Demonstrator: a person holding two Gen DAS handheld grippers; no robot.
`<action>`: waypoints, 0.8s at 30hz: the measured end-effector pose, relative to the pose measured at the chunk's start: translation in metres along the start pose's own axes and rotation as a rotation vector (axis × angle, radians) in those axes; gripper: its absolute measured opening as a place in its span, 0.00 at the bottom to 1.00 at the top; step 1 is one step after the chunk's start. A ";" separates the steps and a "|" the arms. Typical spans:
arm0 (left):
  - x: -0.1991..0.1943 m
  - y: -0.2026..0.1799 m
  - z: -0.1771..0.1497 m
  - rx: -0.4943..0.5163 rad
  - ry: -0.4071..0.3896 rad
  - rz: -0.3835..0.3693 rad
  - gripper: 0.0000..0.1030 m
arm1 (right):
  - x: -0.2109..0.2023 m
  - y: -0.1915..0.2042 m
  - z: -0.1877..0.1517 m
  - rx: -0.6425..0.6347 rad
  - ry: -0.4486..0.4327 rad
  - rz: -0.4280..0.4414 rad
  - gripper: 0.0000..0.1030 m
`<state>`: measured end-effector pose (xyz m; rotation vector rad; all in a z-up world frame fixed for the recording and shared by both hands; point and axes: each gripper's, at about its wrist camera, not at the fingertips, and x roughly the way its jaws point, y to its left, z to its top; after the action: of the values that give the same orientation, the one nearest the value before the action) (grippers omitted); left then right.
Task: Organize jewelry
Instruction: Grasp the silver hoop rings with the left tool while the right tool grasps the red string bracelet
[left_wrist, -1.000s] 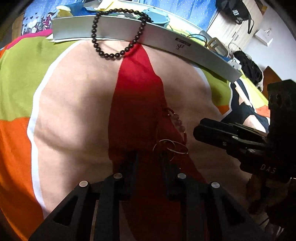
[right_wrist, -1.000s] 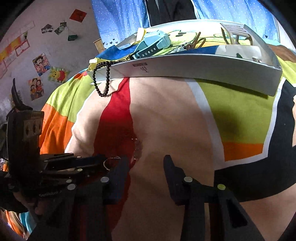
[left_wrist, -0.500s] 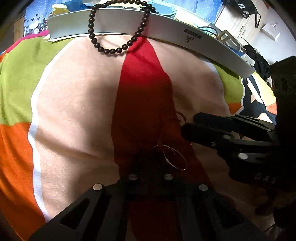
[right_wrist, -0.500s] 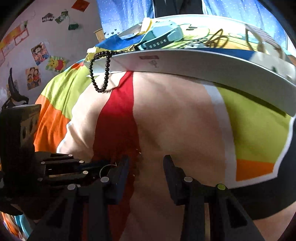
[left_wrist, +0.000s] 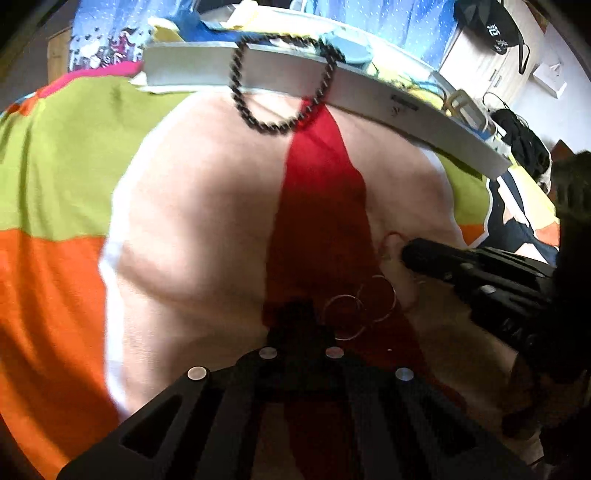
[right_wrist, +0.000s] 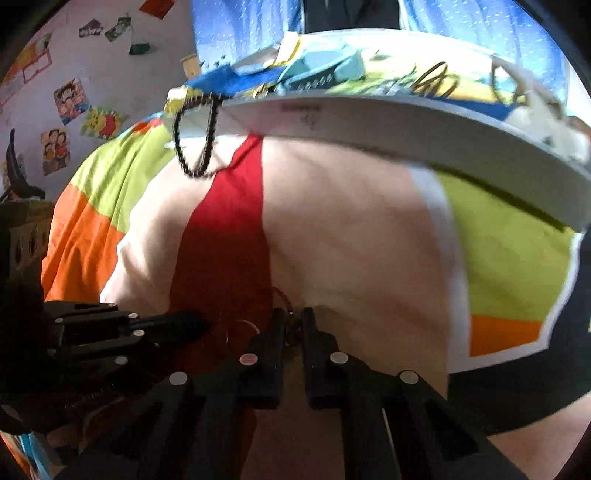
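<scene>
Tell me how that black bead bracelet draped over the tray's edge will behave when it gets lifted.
The black bead bracelet hangs limp over the tray wall, its loop sagging onto the bedspread, so it is probably strung on cord and will flop. The round beads look smooth, so a pinch may slip. Part lies inside the tray; a tug could catch the rim.

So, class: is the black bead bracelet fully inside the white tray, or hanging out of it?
Hanging out. The bead bracelet is draped over the front wall of the tray, its loop dangling down onto the bedspread.
</scene>
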<state>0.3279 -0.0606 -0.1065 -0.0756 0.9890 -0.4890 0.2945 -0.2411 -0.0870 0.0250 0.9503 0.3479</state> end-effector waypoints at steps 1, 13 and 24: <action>-0.003 0.001 0.000 0.004 -0.004 0.005 0.00 | -0.004 0.000 0.001 0.003 -0.015 -0.008 0.08; -0.002 0.002 0.003 0.034 0.059 -0.144 0.00 | -0.041 -0.002 0.000 0.035 -0.111 -0.069 0.08; 0.021 -0.005 0.018 0.082 0.127 -0.169 0.23 | -0.040 -0.020 -0.006 0.078 -0.106 -0.072 0.08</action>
<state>0.3496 -0.0772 -0.1114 -0.0553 1.0909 -0.6954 0.2746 -0.2729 -0.0625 0.0791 0.8574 0.2406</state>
